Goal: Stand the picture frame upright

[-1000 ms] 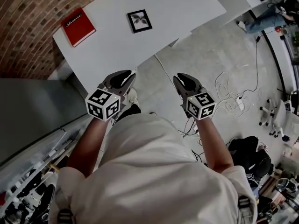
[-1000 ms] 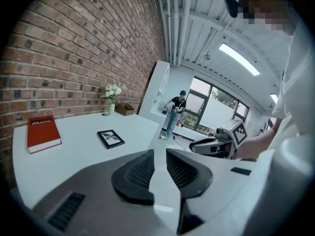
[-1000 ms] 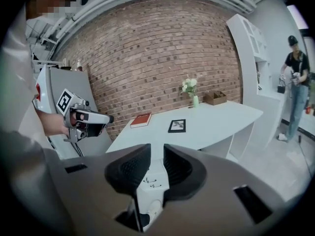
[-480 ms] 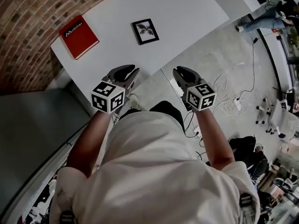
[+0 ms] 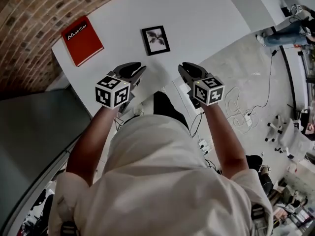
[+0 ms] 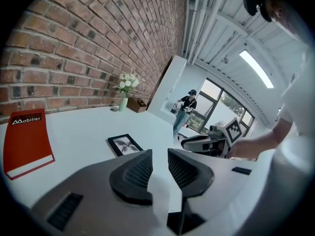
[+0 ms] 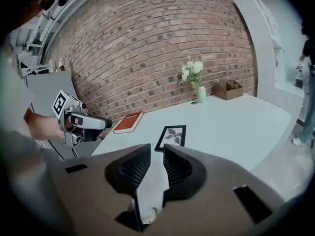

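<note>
We hold the left claw [image 5: 138,72] and the right claw [image 5: 186,70] side by side at the near edge of the white worktop [image 5: 206,18]. Both are released: the left claw's jaws have just been opening with nothing between them, and the right's stand slightly apart, also empty. Beyond them the picture frame [image 5: 156,40] lies flat on the worktop, clear of both claws. A red book [image 5: 81,40] lies further left. At the far edge a vase of flowers [image 7: 197,80] stands by the brick wall [image 7: 147,43].
</note>
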Tool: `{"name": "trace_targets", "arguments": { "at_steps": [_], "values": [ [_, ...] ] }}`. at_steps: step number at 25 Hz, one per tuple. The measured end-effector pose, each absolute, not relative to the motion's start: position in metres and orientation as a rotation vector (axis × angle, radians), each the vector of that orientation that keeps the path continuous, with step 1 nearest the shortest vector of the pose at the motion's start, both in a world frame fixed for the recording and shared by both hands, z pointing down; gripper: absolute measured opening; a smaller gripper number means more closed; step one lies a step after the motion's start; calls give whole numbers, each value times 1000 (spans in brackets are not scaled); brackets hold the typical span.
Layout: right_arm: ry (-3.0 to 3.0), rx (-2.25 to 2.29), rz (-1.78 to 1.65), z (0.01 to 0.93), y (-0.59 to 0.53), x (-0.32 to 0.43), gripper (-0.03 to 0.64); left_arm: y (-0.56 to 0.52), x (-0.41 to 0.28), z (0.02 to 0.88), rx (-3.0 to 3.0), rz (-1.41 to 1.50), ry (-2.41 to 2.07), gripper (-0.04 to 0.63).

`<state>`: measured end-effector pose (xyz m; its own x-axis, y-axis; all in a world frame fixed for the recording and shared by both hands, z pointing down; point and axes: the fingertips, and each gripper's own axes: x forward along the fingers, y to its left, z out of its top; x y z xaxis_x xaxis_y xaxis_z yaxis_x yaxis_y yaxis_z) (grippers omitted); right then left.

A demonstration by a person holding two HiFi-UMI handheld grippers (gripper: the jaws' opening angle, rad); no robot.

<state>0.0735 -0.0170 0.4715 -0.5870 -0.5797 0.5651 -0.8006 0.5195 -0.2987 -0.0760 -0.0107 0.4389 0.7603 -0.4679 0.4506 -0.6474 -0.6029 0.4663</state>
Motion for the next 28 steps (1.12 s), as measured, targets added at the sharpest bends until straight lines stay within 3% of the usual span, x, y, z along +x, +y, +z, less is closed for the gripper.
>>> {"name": "trace_targets", "arguments": {
  "at_steps": [13,28],
  "values": [
    [-2369,777,841,533,-132,69,75,-92,-51,497,2130,428,-926,106],
    [-2305,577,946,594,-168,51,75,-126,-51,571,1967,564,-948,111]
  ]
}}
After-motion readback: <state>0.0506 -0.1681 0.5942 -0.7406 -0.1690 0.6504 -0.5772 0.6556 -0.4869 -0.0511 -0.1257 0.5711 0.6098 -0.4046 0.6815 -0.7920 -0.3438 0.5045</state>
